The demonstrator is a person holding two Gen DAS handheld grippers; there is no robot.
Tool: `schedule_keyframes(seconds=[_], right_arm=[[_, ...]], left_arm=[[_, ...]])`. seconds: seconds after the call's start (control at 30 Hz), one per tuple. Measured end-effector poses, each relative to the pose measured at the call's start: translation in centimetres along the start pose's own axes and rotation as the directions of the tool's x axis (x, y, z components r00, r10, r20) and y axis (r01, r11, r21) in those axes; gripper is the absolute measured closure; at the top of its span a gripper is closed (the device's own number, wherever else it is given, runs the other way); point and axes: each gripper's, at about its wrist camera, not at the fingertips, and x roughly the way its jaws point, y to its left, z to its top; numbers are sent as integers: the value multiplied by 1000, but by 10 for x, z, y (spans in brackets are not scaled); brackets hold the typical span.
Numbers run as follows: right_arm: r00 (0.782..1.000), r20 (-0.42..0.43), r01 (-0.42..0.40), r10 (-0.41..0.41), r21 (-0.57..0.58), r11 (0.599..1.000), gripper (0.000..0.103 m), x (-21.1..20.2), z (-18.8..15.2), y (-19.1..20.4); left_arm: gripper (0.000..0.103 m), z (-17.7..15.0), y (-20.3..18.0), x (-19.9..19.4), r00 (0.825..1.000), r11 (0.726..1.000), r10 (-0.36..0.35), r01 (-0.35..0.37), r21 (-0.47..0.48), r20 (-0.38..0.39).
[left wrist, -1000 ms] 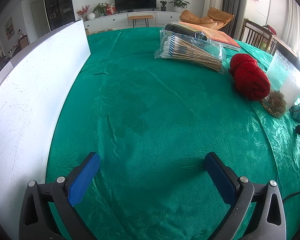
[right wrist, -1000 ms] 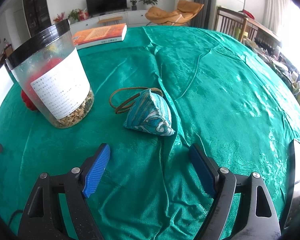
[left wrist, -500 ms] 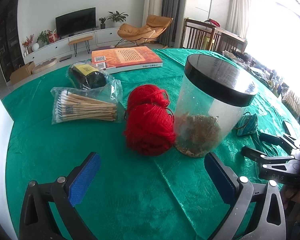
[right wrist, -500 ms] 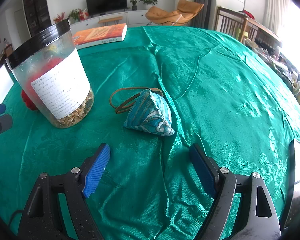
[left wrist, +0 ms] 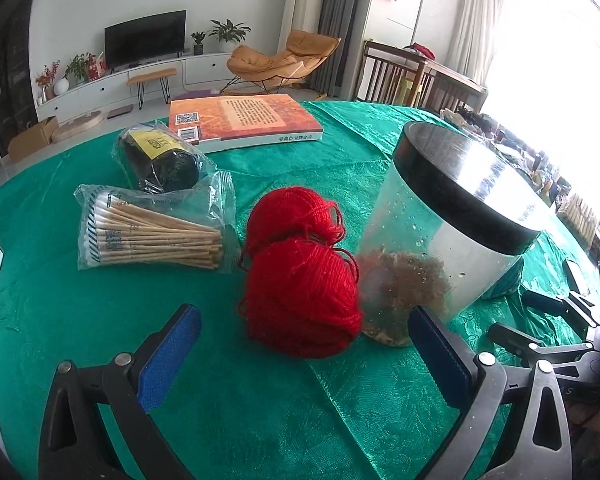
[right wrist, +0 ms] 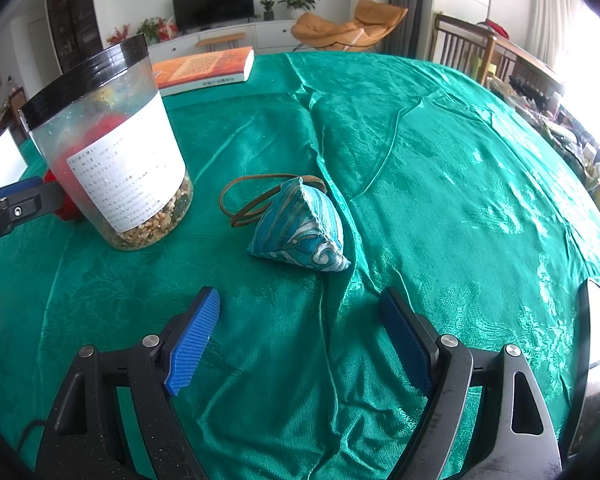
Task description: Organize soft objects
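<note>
Red yarn (left wrist: pixel 300 276): two balls lay on the green desk (left wrist: pixel 100 320), touching the clear jar (left wrist: pixel 448 240) on its left and straight ahead of the left gripper (left wrist: pixel 300 352).
Pouch (right wrist: pixel 300 228): a blue patterned fabric pyramid with a brown cord loop sat on the desk just ahead of the right gripper (right wrist: pixel 300 332), near the jar.
Left gripper: jaws spread wide, holding nothing.
Right gripper: likewise wide and empty.
Handling (a judgement): the yarn looked light, squashy and loosely wound, so a squeeze across the near ball's middle should hold better than catching stray strands; the pouch seemed light and yielding, best pinched across its body, not by the cord.
Change: the left view had swung from bare cloth beside a white board to the yarn and jar, then drawn closer to them; the right view was unchanged apart from the left gripper's finger entering at its left edge.
</note>
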Motion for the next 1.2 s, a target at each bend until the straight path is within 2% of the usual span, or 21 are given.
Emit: schedule_keyframes(seconds=[0.07,0.17,0.27,0.33,0.43,0.53,0.6,0.77,0.8,0.87,0.9,0.93,1.0,1.07,1.13,1.2], right_arm=[[1000,0,0,0,0,1000,19,0,0,0],[1000,0,0,0,0,1000,19,0,0,0],[1000,0,0,0,0,1000,19,0,0,0],[1000,0,0,0,0,1000,19,0,0,0],[1000,0,0,0,0,1000,19,0,0,0],[1000,0,0,0,0,1000,19,0,0,0],[1000,0,0,0,0,1000,19,0,0,0],[1000,0,0,0,0,1000,19,0,0,0],[1000,0,1,-1,0,1000,19,1,0,0],[1000,0,1,-1,0,1000,19,0,0,0],[1000,0,0,0,0,1000,19,1,0,0],[1000,0,0,0,0,1000,19,1,0,0],[1000,0,-3,3,1,1000,19,0,0,1],[1000,3,-23,23,4,1000,18,0,0,-1],[996,11,-85,84,21,996,18,-5,-2,-6],[986,28,-165,163,94,982,19,-11,-2,-20]], left_arm=[[3,2,0,2,1000,1000,-4,4,0,3],[14,4,-1,6,1000,1000,-15,15,2,-8],[32,3,-3,10,999,999,-42,42,8,-29],[51,1,-6,11,999,999,-41,42,32,-34],[59,-4,-6,3,999,998,-36,37,48,-23],[61,-12,0,-10,997,998,-67,67,6,-23],[61,-22,0,-24,997,997,-74,74,-3,-28],[59,-58,-11,-62,995,997,-53,57,52,-80],[52,-64,-13,-66,995,997,-36,42,63,-95],[30,-73,-16,-71,992,996,-26,36,83,-123],[13,-75,-18,-74,993,995,-23,34,96,-119],[4,-75,-21,-78,995,994,-16,27,109,-100],[3,-71,-27,-83,997,992,-14,22,122,-69],[3,-63,-29,-78,997,994,-14,22,109,-75],[3,-56,-29,-65,995,996,-10,18,82,-96],[3,-51,-27,-49,991,998,14,-7,56,-130]])
